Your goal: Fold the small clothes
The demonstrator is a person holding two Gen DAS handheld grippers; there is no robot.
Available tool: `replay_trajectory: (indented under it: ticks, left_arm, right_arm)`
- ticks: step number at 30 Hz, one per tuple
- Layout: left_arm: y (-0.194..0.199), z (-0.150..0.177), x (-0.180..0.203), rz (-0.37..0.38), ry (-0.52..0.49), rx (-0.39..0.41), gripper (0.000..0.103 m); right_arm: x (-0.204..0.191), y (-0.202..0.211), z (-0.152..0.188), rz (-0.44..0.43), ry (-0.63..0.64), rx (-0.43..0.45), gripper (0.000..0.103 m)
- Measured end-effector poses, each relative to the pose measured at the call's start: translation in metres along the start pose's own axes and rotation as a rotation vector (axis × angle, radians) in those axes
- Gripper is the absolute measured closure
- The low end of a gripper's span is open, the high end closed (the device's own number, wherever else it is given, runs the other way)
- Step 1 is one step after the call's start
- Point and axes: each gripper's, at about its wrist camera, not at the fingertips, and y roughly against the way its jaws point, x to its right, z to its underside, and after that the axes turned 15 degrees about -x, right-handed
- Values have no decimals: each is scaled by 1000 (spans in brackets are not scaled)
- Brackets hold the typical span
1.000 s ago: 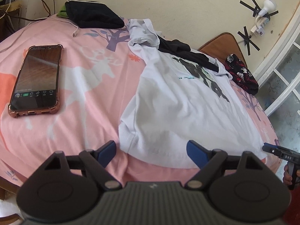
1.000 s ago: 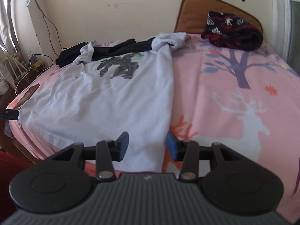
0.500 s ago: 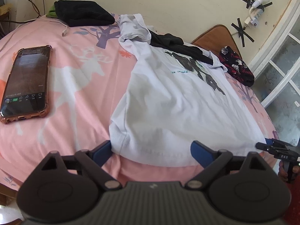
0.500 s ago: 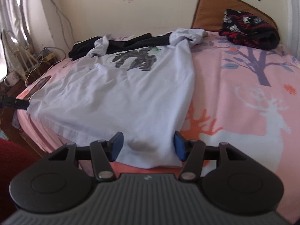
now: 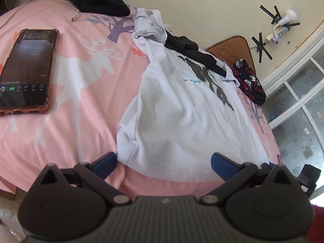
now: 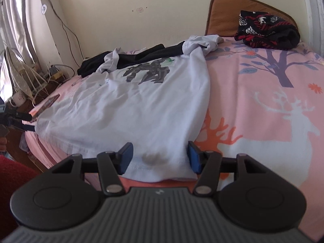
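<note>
Left wrist view: left hand-held gripper (image 5: pixel 163 162) jaws just widened, fully spread, straddling near-left hem corner of white T-shirt (image 5: pixel 182 117), gripping nothing. Shirt's long axis runs away toward wall, flat on pink bed (image 5: pixel 70 111). Right hand-held gripper (image 6: pixel 159 158) partly open, just widened, brackets right hem corner, unpinched. Both equally near.
</note>
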Motion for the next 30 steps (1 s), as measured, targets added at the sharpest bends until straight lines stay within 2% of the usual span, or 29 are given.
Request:
replay_trajectory:
  ticks: [8,14,21,30]
  left_arm:
    - [1,1,-4,36,26,-13,0]
    - [0,2,-1,24,11,-17,0]
    - [1,2,-6,58,27,-17,0]
    - [1,5,-4,49,13,-3,0]
  right_arm:
    - [17,3,5,-107,-112,46,41]
    - [15,4,5,-102,-106,50,41]
    - [17,3,5,-98,-100,46,41]
    - [18,3,4,-94,-92,41,41]
